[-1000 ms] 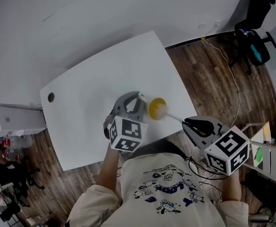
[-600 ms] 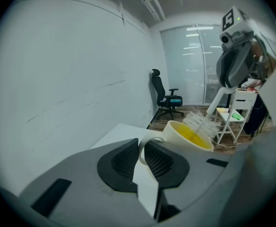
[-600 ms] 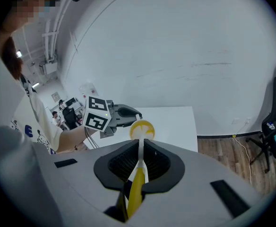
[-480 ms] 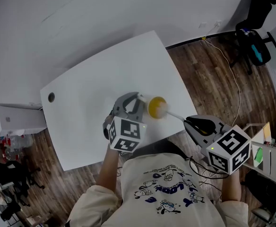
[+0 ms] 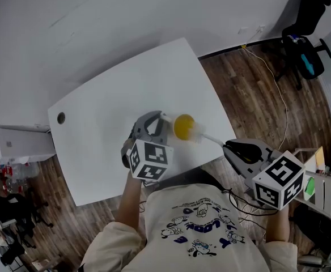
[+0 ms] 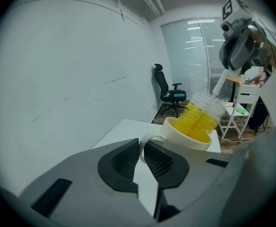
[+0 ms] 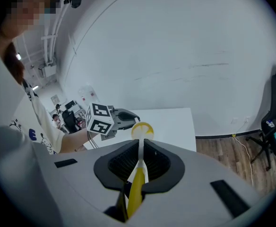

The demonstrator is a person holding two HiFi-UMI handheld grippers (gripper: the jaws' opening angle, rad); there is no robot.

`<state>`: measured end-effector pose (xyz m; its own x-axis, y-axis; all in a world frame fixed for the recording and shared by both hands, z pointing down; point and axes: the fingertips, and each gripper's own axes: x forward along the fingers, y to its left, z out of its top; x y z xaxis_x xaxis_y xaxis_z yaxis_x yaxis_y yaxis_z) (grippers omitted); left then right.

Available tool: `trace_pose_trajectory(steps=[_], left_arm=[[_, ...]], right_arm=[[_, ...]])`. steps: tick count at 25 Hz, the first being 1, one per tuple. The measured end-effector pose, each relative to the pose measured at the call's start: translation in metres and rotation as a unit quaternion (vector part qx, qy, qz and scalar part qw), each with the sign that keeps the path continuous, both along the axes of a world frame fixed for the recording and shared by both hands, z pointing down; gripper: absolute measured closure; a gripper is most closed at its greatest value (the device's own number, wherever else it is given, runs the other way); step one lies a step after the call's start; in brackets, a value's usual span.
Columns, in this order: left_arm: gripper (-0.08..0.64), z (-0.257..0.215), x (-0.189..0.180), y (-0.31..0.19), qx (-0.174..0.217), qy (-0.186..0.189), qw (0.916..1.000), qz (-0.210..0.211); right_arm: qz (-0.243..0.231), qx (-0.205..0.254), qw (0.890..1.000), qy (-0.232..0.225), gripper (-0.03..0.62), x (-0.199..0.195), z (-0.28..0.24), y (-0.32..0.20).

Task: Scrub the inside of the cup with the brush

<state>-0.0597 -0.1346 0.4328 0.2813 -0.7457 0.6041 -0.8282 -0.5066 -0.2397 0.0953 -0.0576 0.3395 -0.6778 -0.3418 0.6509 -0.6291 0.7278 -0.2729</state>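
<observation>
Left tongs (image 6: 141,151) clamp the looped handle of the smooth white cup (image 6: 189,137) over the flat white tabletop (image 5: 109,103). Right tongs (image 7: 139,161) pinch the brush (image 6: 203,115) by its slim handle, with its yellow-and-white bristles inside the cup.

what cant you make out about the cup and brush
- Bottom of the white cup with yellow inside: left gripper view, hidden by the yellow-and-white bristle brush; head view, too small.
- Cup's base: left gripper view, behind the left tool.
- Brush handle's end: right gripper view, sunk inside the right tool.
</observation>
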Motion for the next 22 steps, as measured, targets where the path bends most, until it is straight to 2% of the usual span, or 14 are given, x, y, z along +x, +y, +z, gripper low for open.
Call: trace_pose_trajectory(steps=[11,22], left_arm=[[0.518,0.012,-0.021,-0.001,-0.015,-0.003,0.9995,-0.028],[0.518,0.017,-0.043,0.002,-0.026,0.016,0.998,-0.055]], right_arm=[[0.017,-0.002,0.999,-0.032,0.549,0.005,-0.011,0.001],[0.072,0.011,0.996,-0.054,0.549,0.014,-0.019,-0.015]])
